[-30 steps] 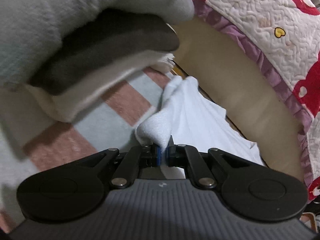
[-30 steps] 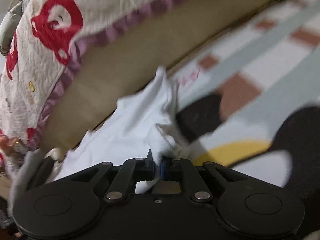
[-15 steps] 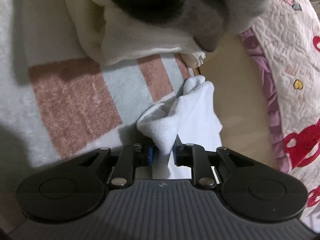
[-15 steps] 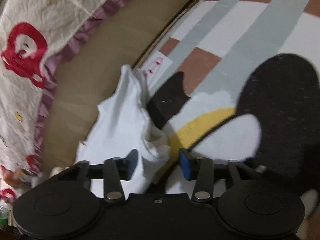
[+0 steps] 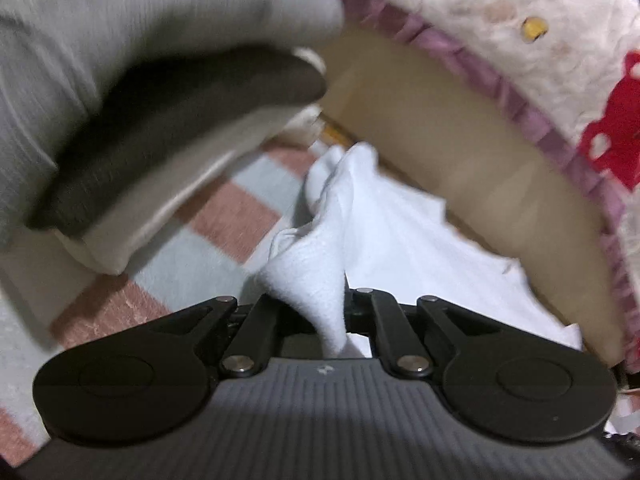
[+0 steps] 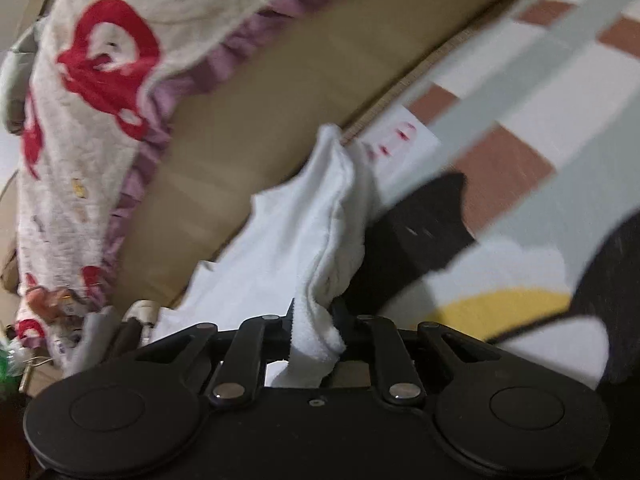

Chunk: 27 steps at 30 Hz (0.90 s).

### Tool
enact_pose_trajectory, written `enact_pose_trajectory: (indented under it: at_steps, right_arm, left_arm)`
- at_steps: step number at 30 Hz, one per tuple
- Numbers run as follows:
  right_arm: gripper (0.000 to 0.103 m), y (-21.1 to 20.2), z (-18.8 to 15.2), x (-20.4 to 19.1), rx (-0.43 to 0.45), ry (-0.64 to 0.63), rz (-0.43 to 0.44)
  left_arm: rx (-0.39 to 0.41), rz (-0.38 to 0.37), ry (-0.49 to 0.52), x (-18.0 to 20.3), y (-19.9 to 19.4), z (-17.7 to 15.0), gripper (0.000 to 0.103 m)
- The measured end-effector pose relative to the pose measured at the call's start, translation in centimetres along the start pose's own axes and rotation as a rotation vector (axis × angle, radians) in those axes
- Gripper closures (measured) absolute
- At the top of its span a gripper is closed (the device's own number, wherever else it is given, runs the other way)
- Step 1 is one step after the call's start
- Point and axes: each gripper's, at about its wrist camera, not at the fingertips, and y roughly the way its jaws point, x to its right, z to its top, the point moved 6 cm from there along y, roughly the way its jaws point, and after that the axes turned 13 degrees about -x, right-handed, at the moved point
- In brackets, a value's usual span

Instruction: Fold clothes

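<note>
A white garment (image 5: 392, 232) lies crumpled on the patterned rug along the foot of a bed. My left gripper (image 5: 332, 304) is shut on a bunched corner of it, and the cloth rises in a peak from the jaws. In the right wrist view the same white garment (image 6: 288, 232) runs away from my right gripper (image 6: 316, 320). Its jaws are closing, a thick fold sits between them, and the pads press on it. The pads themselves are mostly hidden by cloth in both views.
A quilt with red prints and a purple frill (image 5: 520, 20) hangs over the tan bed side (image 5: 460, 140). Grey knit cloth over dark and cream layers (image 5: 160, 80) looms at upper left. The rug (image 6: 500, 304) has pink, grey, black and yellow patches.
The right jaws stood wide half a second ago and have since narrowed onto the fold. The left jaws loosened slightly, then shut again on the corner. Both views shifted and blurred.
</note>
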Motion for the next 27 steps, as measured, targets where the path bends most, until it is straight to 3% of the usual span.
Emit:
enact_pose_trajectory:
  at_steps: [5, 10, 14, 17, 19, 22, 24, 27]
  right_arm:
    - [0.089, -3.9, 0.4, -1.3, -0.076, -0.082, -0.07]
    - [0.09, -7.9, -1.8, -1.0, -0.221, -0.169, -0.229]
    - [0.09, -9.3, -4.4, 1.6, -0.247, -0.087, -0.249]
    - [0.091, -9.3, -4.5, 0.5, -0.245, -0.181, -0.329]
    - [0.089, -9.2, -5.1, -0.7, -0.24, -0.33, -0.475]
    - [0.092, -7.8, -6.5, -0.6, -0.251, -0.53, -0.804]
    - [0.093, -7.5, -6.2, 0.5, -0.288, -0.487, -0.833]
    - [0.089, -9.0, -4.9, 0.2, -0.215, -0.408, -0.735]
  left_arm:
    - [0.003, -0.011, 0.098, 1.0, -5.0, -1.9, 0.098]
    - [-0.058, 0.005, 0.161, -0.6, -10.2, -8.4, 0.098]
    - [-0.118, 0.024, 0.131, -3.1, -10.7, -12.2, 0.098]
    - [-0.161, 0.041, 0.115, -3.6, -10.7, -12.6, 0.098]
    - [-0.2, 0.067, 0.062, -4.1, -10.8, -12.7, 0.097]
    - [-0.228, 0.185, 0.118, -4.7, -10.2, -13.7, 0.095]
    - [-0.234, 0.243, 0.2, -4.2, -10.0, -14.4, 0.091]
    - [-0.206, 0.333, 0.276, -3.6, -11.0, -14.5, 0.078]
